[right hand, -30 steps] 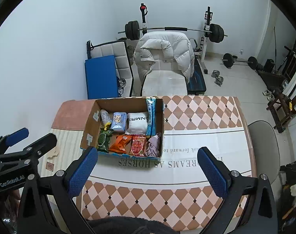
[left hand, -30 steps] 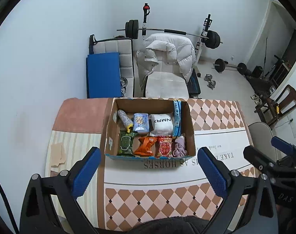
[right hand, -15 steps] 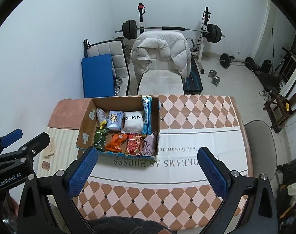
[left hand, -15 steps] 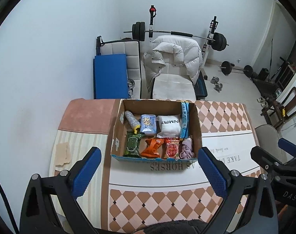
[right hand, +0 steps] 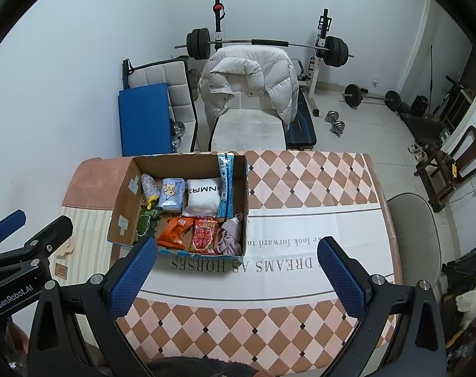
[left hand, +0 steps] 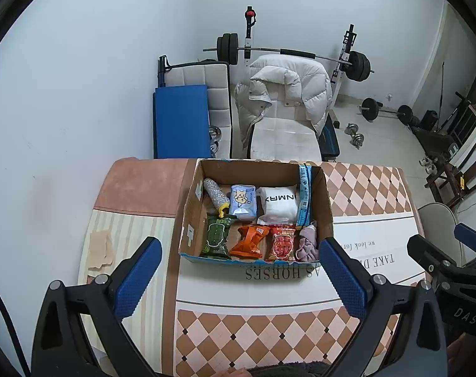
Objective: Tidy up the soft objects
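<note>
An open cardboard box (left hand: 187,213) (right hand: 121,201) stands on the table. Inside it lie a silver bottle (left hand: 215,193), a light blue tissue pack (left hand: 242,201), a white rolled cloth (left hand: 280,205) (right hand: 204,197), a green packet (left hand: 215,235), an orange packet (left hand: 252,241) (right hand: 174,232), a red packet (left hand: 282,242) (right hand: 205,232) and a pink cloth (left hand: 307,241) (right hand: 231,234). A blue strip pack (left hand: 304,198) leans on the right wall. My left gripper (left hand: 241,275) hangs open in front of the box, holding nothing. My right gripper (right hand: 236,271) is open too, near the box's front right.
The table wears a checked cloth with printed lettering (right hand: 263,264). Behind it stand a chair draped with a white puffer jacket (left hand: 285,94), a blue mat (left hand: 180,119) and a barbell rack (right hand: 269,44). A pale seat (right hand: 413,220) sits at the right.
Both views have drifted slightly: the box sits further right in the left wrist view and a little lower-left in the right wrist view. Both grippers stay open and nothing in the box has moved.
</note>
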{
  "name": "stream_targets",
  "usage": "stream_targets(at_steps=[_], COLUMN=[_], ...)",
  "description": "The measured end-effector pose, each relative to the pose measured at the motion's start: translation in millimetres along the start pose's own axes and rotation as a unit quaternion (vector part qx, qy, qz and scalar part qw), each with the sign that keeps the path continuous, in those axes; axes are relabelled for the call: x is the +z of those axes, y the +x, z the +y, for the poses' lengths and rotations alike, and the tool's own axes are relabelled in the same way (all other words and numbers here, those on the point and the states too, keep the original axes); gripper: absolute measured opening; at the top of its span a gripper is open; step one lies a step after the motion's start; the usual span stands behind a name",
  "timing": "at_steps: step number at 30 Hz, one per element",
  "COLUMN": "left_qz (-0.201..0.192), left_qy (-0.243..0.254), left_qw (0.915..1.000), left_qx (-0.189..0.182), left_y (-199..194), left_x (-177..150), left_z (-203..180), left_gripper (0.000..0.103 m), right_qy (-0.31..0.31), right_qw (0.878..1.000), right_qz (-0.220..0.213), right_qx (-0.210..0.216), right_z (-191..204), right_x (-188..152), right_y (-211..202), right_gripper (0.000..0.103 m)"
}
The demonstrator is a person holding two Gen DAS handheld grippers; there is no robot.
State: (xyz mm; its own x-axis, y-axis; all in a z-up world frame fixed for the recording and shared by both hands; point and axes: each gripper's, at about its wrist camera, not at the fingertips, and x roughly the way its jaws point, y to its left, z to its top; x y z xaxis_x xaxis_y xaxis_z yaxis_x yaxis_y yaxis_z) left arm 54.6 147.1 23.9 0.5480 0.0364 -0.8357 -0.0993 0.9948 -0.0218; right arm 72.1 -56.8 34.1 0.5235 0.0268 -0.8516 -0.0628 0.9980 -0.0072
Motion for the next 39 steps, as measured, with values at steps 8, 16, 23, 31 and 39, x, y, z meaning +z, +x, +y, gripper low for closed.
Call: stream_targets(at_steps=[8, 16, 23, 31, 39], left_qz=[-0.005, -0.005, 0.001, 0.003, 0.004], left_qy=[-0.004, -0.004, -0.005, -0.004, -0.004], left_qw=[1.0, 1.0, 1.0, 1.0, 1.0], left_qx=[0.0, 0.002, 0.004, 0.006, 0.006], left_y=[-0.7, -1.1, 0.4, 2.1, 2.1], left_x=[1.4, 1.7, 1.8, -0.1, -0.5], left_z=[1.8, 2.7, 4.6, 5.3, 5.8], left_gripper=[0.102, 0.102, 0.102, 0.102, 0.102], right_qy=[0.0, -0.003, -0.002, -0.004, -0.006], right_qw=[1.0, 1.0, 1.0, 1.0, 1.0], right_qz=[-0.003, -0.005, -0.004, -0.006, -0.007], right_qx=[-0.001, -0.003, -0.004, -0.008, -0.009], right_z=[0.0, 0.0, 0.6, 0.2, -2.3], right_x=[-0.2, 5.0, 6.3, 8.5, 8.3], right_y=[0.8, -0.5, -1.7, -1.5, -0.7], right_gripper=[0.103, 0.103, 0.103, 0.103, 0.103])
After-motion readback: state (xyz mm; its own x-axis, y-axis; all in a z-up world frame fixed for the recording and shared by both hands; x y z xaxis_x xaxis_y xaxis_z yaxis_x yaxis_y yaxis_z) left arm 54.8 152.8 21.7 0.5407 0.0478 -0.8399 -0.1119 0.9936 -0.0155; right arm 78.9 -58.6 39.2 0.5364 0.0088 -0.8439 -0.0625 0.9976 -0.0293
